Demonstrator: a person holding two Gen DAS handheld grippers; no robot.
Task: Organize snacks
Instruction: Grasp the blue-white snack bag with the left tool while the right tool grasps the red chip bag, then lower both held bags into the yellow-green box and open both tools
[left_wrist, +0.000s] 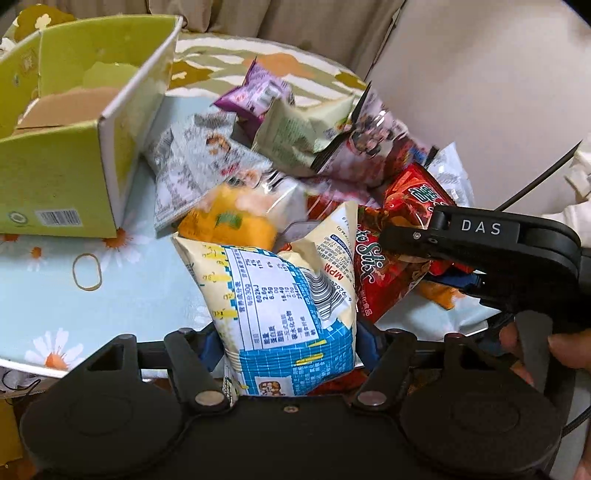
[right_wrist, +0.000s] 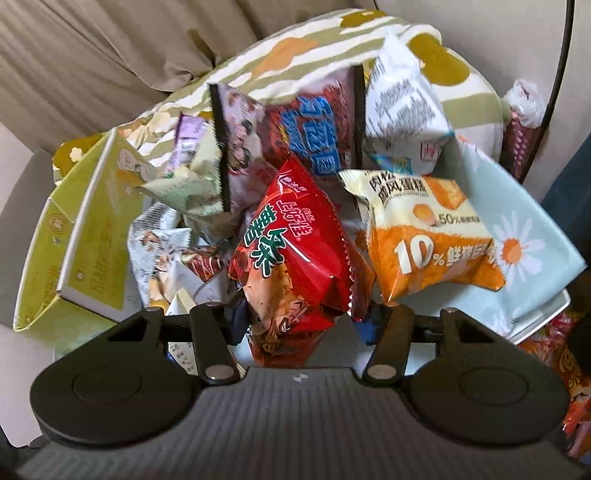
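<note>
A snack bag marked "MPM" is clamped in the left hand-held gripper. A red packet is pinched by the right hand-held gripper; "10%" is printed on the orange packet at its two o'clock.

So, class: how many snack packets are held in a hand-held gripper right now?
2: the cream-and-blue packet in the left hand-held gripper, the red packet in the right hand-held gripper.

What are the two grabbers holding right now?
Left gripper: shut on the cream and blue bag.
Right gripper: shut on the red bag.
</note>
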